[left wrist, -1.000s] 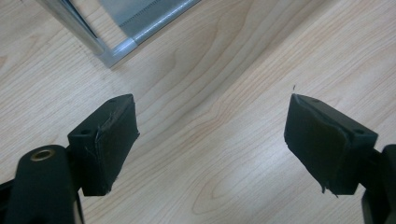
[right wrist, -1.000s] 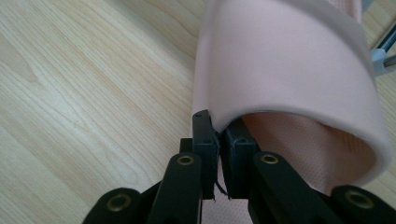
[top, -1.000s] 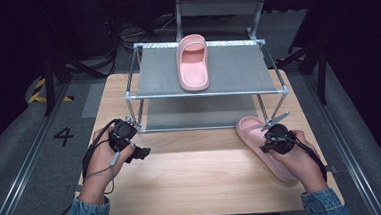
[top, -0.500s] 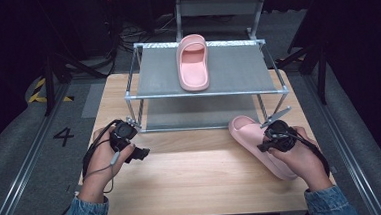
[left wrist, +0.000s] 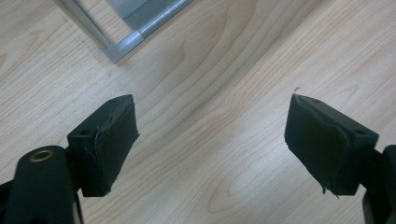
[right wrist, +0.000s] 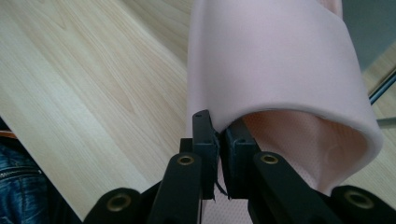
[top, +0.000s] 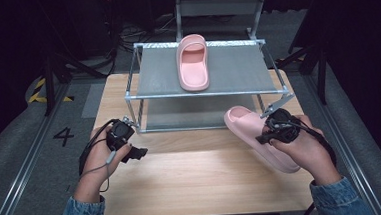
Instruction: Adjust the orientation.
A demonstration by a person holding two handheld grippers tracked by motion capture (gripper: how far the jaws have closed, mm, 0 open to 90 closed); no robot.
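we see right tongs (right wrist: 219,140) pinching strap edge of pink slipper (top: 258,136), lifted just in front of rack (top: 205,94), right side; toe aimed at rack's lower shelf; left tongs (left wrist: 210,140) spread, idle, farther off

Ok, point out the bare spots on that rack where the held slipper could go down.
The top shelf is bare right of the slipper already there, up to the right rail, and on a narrower strip left of it. The lower shelf looks free but low. The held slipper hangs by the rack's front right post.
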